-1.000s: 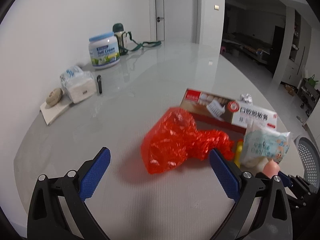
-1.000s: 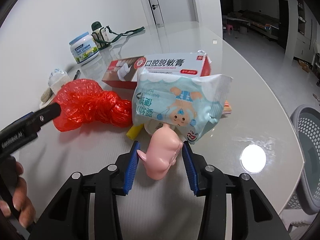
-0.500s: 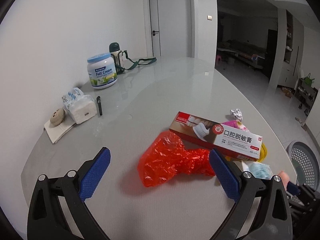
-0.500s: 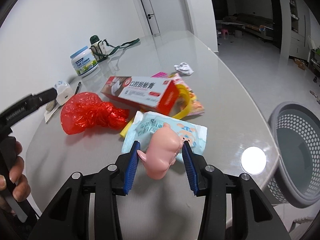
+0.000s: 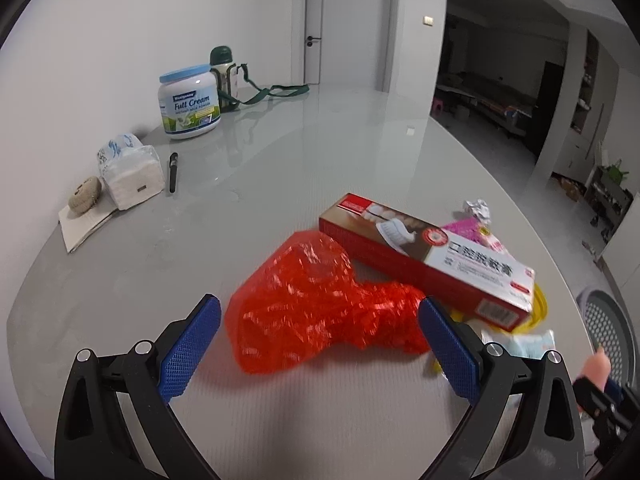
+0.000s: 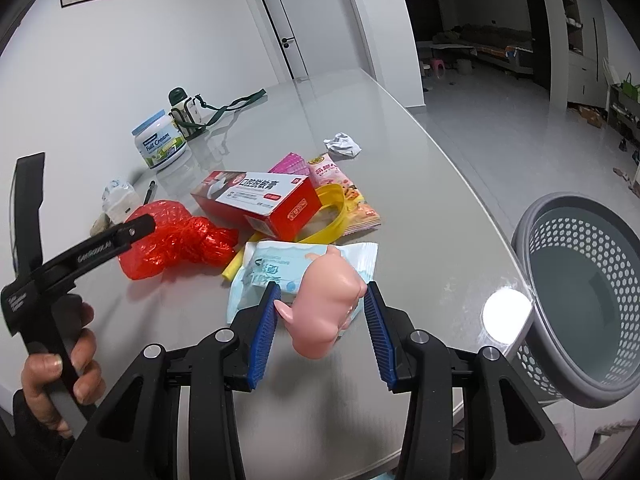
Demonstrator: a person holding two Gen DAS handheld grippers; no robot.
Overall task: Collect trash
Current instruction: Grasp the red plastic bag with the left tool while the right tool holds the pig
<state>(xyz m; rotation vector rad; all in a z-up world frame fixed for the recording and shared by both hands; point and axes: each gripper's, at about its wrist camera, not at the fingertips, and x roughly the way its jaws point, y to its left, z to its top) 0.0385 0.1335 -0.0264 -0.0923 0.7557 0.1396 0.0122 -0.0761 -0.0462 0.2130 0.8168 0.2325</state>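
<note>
My right gripper [image 6: 322, 289] is shut on a pink rubber toy [image 6: 328, 312], held above the table edge over a pale blue wipes pack [image 6: 276, 258]. To its right, off the table, stands a grey mesh basket [image 6: 532, 226]. My left gripper [image 5: 320, 340] is open, and a crumpled red plastic bag [image 5: 316, 312] lies between its fingertips, not pinched. Behind the bag lies a red toothpaste box [image 5: 432, 256]. A yellow band [image 6: 336, 208], a snack packet [image 6: 344, 188] and a crumpled paper ball [image 6: 340, 145] lie further back.
Far left on the grey table [image 5: 280, 152] stand a milk powder tin [image 5: 190, 104] and a green-capped bottle [image 5: 224, 76]. Nearer are a tissue pack [image 5: 132, 172], a black pen [image 5: 173, 166] and a paper sheet [image 5: 82, 228]. A hand [image 6: 60, 372] holds the left gripper.
My right gripper rose and swung right with the pink toy, off the wipes pack, and the basket came into view. My left gripper drew back, then closed in on the red bag.
</note>
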